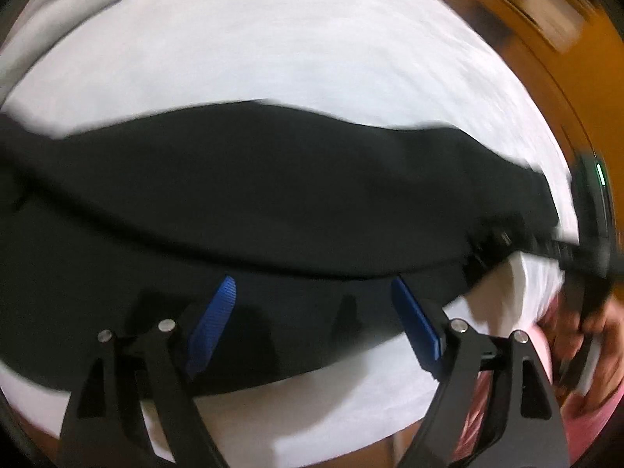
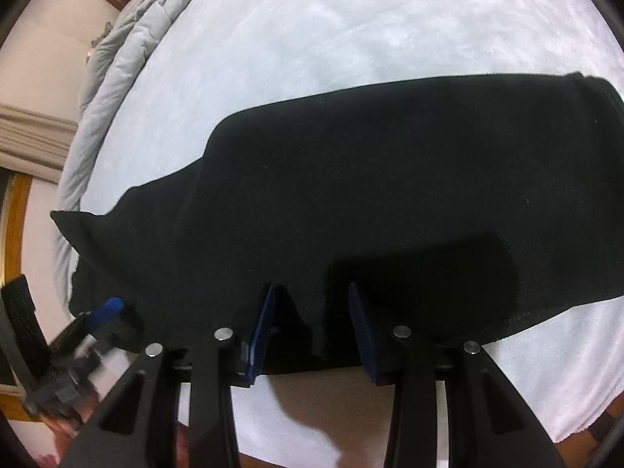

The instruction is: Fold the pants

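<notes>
Black pants [image 1: 273, 195] lie spread across a white bed cover [image 1: 292, 50], seen blurred in the left wrist view. My left gripper [image 1: 314, 282] hovers over their near edge, open wide with nothing between its blue pads [image 1: 218, 319]. In the right wrist view the pants [image 2: 390, 195] run from lower left to upper right. My right gripper [image 2: 312, 288] is partly open at their near hem; a raised fold of cloth stands between the jaws beside the left pad [image 2: 263, 323], not pinched. The other gripper [image 2: 105, 312] shows at lower left.
A grey quilt [image 2: 128, 58] is bunched along the far left side of the bed cover [image 2: 351, 19]. Orange-brown wood [image 1: 565, 78] lies beyond the bed at the right. A hand [image 1: 600, 335] and pink clothing [image 1: 585, 425] are close at the lower right.
</notes>
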A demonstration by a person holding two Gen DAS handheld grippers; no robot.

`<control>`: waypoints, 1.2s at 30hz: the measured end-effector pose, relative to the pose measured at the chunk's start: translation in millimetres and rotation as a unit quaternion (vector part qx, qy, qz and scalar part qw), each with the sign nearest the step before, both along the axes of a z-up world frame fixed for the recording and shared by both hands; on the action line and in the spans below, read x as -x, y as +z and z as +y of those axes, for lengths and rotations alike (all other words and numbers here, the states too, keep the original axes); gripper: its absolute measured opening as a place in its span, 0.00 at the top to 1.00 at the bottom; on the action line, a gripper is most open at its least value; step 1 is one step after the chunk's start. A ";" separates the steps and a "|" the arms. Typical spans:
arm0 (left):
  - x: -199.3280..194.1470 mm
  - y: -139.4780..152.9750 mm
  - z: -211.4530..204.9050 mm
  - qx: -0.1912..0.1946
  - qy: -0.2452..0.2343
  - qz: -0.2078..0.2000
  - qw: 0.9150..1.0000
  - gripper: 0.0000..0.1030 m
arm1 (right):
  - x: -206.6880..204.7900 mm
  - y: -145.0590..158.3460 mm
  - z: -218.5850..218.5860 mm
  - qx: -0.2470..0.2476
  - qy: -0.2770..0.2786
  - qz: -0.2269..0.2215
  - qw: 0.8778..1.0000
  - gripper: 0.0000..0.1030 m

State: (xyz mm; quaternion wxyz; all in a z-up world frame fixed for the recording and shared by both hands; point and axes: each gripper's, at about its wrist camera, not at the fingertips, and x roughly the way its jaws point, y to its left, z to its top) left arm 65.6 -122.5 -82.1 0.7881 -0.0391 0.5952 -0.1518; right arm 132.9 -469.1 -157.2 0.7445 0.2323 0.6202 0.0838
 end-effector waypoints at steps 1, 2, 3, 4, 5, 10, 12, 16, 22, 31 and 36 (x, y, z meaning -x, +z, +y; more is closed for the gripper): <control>-7.5 -2.7 17.2 0.009 0.030 0.012 0.999 0.21 | -1.5 0.1 4.1 0.011 0.004 -0.002 1.000 0.61; -13.8 -5.3 28.0 0.011 0.047 0.020 0.999 0.21 | -2.9 1.7 10.7 0.019 0.007 -0.003 1.000 0.61; -17.7 -6.7 33.7 0.012 0.056 0.025 0.998 0.23 | -0.5 3.4 14.2 0.026 0.009 -0.004 1.000 0.61; -24.4 -7.2 41.8 0.021 0.069 0.029 0.997 0.23 | -0.1 4.1 17.3 0.033 0.012 -0.006 0.999 0.61; -29.8 -7.5 46.5 0.029 0.077 0.031 0.996 0.23 | -0.8 5.4 16.2 0.034 0.012 -0.006 0.999 0.61; -61.6 -12.6 69.1 0.068 0.122 0.054 0.989 0.23 | -1.3 4.4 15.2 0.028 0.010 -0.005 1.000 0.61; -72.1 -18.9 74.7 0.072 0.132 0.068 0.986 0.35 | -1.1 3.7 16.4 0.031 0.011 -0.006 0.999 0.61; -69.0 -30.3 80.6 0.084 0.142 0.082 0.983 0.91 | 4.0 4.3 12.3 0.026 0.012 -0.005 1.000 0.61; -20.5 -5.3 77.5 0.093 0.170 -0.004 0.981 0.95 | -0.3 5.1 -0.9 -0.010 0.004 0.012 1.000 0.62; 60.4 -29.2 63.8 0.039 0.188 -0.046 0.980 0.94 | -3.5 8.6 2.3 0.003 0.018 0.018 1.000 0.59; 50.5 -28.5 63.6 0.027 0.175 -0.052 0.983 0.94 | 9.7 18.1 4.5 -0.009 0.015 0.022 1.000 0.45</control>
